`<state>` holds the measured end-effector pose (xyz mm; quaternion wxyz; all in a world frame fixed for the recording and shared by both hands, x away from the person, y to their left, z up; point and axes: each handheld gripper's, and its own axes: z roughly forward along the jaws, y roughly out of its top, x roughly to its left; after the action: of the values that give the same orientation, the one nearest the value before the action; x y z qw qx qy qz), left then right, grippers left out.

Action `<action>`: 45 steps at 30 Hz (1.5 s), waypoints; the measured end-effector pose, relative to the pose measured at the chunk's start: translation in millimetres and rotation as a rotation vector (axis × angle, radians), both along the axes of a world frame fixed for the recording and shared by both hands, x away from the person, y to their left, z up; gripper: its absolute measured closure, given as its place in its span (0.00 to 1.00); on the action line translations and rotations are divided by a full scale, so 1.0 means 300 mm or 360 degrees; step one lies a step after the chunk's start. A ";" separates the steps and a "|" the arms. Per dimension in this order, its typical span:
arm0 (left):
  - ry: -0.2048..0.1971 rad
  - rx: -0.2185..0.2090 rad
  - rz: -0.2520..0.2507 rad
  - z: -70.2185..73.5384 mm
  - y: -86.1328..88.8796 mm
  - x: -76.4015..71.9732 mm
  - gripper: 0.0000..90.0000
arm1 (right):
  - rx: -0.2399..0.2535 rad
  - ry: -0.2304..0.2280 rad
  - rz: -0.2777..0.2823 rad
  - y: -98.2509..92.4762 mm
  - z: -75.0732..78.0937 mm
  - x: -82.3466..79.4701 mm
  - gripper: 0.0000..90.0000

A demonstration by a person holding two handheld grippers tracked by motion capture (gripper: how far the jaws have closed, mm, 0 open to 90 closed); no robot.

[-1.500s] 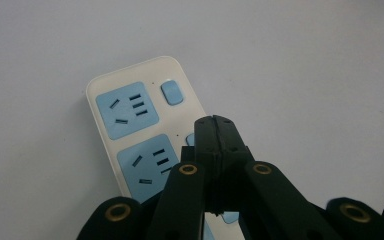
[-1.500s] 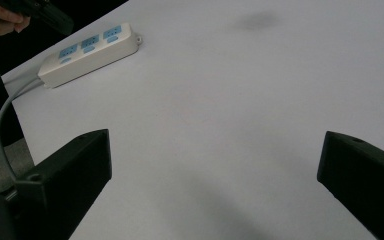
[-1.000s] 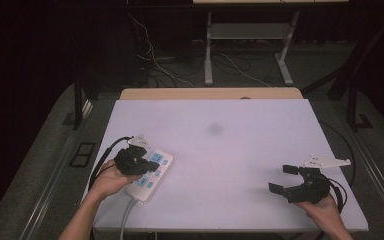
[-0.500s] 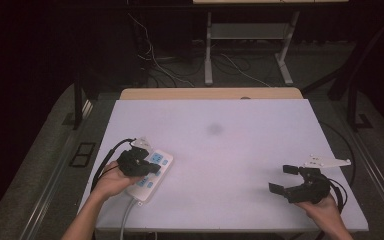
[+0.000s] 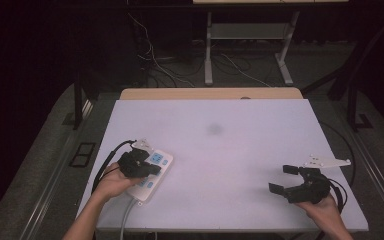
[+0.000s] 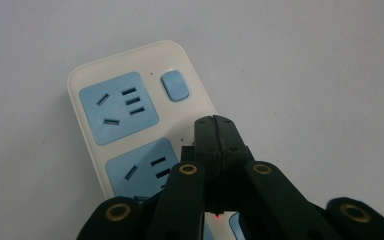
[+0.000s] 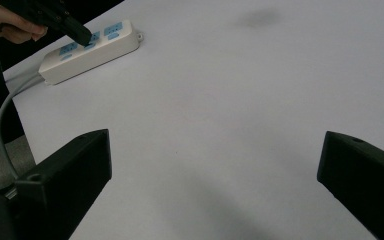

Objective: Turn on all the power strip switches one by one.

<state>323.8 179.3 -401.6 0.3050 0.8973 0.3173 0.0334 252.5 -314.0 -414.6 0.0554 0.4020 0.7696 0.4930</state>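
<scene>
A white power strip [image 5: 152, 172] with blue sockets lies near the table's front left, its grey cable [image 5: 125, 220] running off the front edge. My left gripper [image 5: 152, 167] is shut, its tip pressed down over the strip's top face. In the left gripper view the closed jaws [image 6: 215, 131] sit just below the blue switch button [image 6: 174, 85] beside a socket [image 6: 118, 106]. My right gripper [image 5: 282, 178] rests open at the front right, nothing between its jaws. The right gripper view shows the power strip [image 7: 92, 50] far off with the left gripper [image 7: 82, 36] on it.
The white table top [image 5: 220, 150] has a faint grey smudge [image 5: 214, 129] near the middle. A wooden board edge [image 5: 210, 93] runs along the far side. Cables and a metal stand [image 5: 245, 50] lie on the floor behind.
The left gripper has shifted slightly along the power strip; the right gripper stays in place, open.
</scene>
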 end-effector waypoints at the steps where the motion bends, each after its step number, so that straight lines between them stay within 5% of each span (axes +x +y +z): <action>1: 0.0002 -0.0001 0.0002 0.000 0.000 0.000 0.99 | 0.0000 -0.0001 0.0000 0.000 0.000 0.000 0.01; 20: 0.0041 -0.0028 0.0013 -0.010 0.004 0.010 0.99 | 0.0002 -0.0006 -0.0002 -0.001 0.002 -0.003 0.01; 27: 0.0056 -0.0097 0.0028 -0.023 0.018 0.010 1.00 | 0.0003 -0.0012 0.0000 -0.002 0.004 -0.005 0.01; 39: 0.0067 -0.0082 0.0035 -0.024 0.016 0.011 1.00 | 0.0003 -0.0013 -0.0003 -0.002 0.005 -0.006 0.01; 45: -0.0002 -0.0026 0.0034 -0.020 0.001 -0.005 0.99 | 0.0003 -0.0011 -0.0006 -0.001 0.002 -0.003 0.01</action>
<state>322.4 179.4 -407.5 0.3122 0.8913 0.3269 0.0345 251.4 -314.2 -414.0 0.0588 0.4018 0.7682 0.4950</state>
